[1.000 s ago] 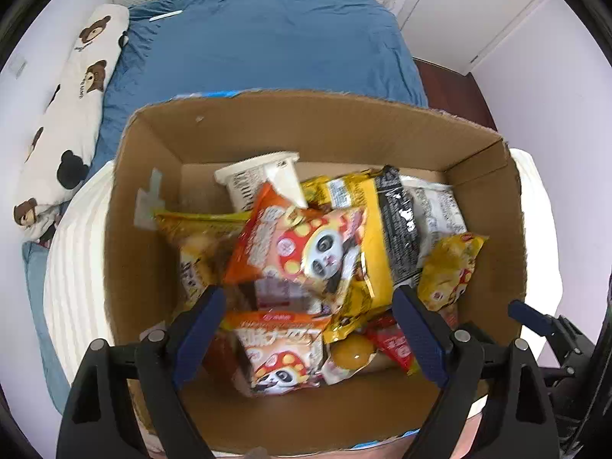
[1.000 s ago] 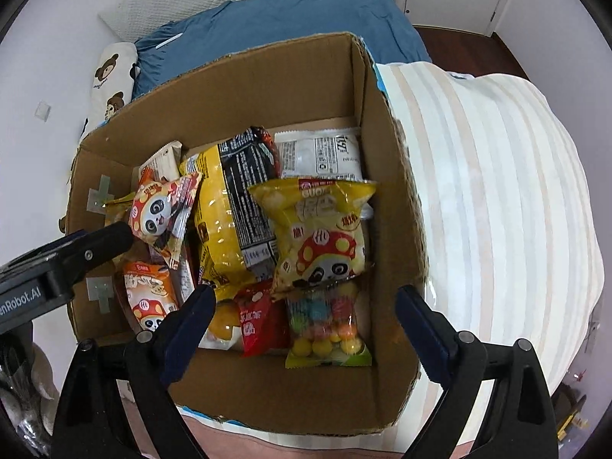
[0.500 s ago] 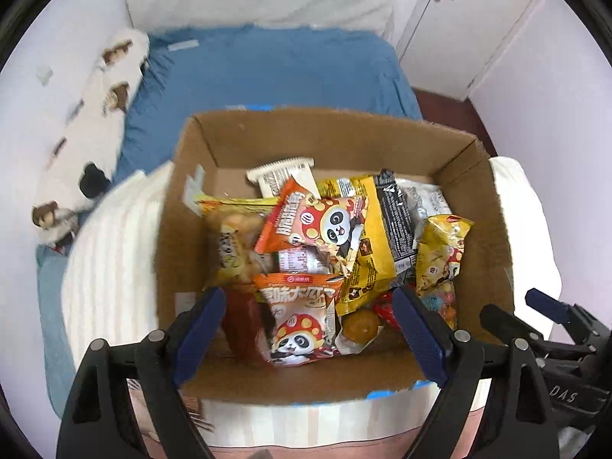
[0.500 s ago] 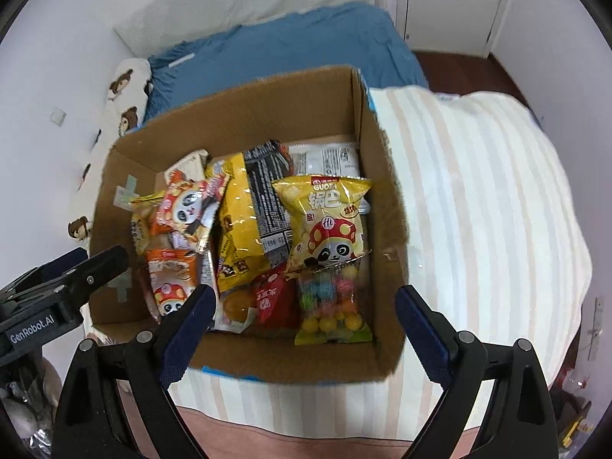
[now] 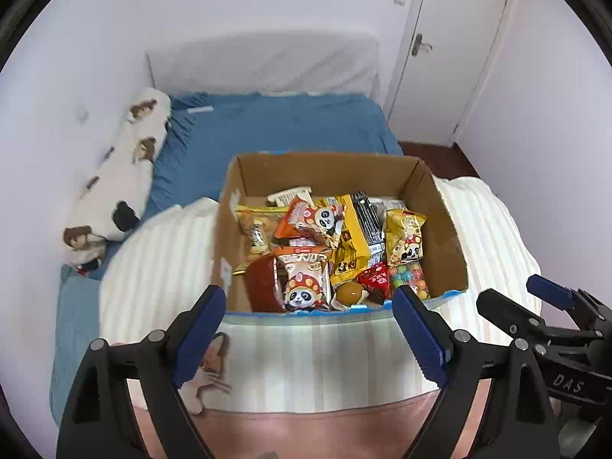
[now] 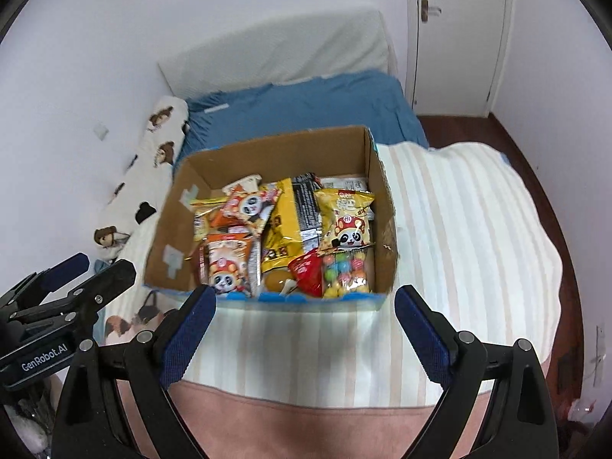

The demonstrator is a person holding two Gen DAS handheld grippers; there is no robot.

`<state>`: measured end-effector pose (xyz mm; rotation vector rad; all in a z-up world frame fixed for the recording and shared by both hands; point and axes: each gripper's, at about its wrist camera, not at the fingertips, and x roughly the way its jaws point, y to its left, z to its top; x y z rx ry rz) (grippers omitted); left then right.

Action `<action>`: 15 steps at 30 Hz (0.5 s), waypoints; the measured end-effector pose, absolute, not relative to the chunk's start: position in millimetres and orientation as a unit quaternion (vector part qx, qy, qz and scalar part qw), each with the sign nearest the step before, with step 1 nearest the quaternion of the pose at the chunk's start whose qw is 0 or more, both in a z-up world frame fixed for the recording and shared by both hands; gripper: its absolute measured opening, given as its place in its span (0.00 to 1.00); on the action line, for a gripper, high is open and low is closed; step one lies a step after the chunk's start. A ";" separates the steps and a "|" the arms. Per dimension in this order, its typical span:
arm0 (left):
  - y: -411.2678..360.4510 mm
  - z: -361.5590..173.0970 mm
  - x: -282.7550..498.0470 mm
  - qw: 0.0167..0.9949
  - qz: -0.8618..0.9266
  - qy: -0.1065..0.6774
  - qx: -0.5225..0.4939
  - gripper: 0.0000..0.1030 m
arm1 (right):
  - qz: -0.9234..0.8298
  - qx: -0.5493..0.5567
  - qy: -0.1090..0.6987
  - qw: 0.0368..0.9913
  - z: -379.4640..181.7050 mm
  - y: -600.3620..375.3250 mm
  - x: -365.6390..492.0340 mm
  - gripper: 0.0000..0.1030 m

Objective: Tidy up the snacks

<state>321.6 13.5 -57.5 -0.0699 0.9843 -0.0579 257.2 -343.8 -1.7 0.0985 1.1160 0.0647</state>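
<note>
- The cardboard box of snacks is sitting mid-frame in both views, on a cream striped blanket over a bed with a blue sheet.
- The left tool is hovering at the lower edge of its view, jaws standing wide apart with nothing between them.
- The right tool is hanging likewise in its own view, gaping and gripping nothing.
- Inside the box, an orange panda packet is lying at the near left, a yellow panda bag at the right, with a clear bag of coloured candy balls just below it.
- A bear-print pillow is lying along the wall at the left.
</note>
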 end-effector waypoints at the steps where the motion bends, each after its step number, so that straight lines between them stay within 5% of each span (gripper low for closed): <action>1: 13.6 -51.7 313.3 0.884 -0.025 0.465 -0.034 0.87 | 0.032 0.046 0.522 0.851 5.7 -343.0 246.7 0.94; 15: 10.4 -7.1 206.1 0.911 -0.016 0.411 -0.031 0.87 | 0.043 0.031 0.442 0.895 86.2 -338.5 127.8 0.94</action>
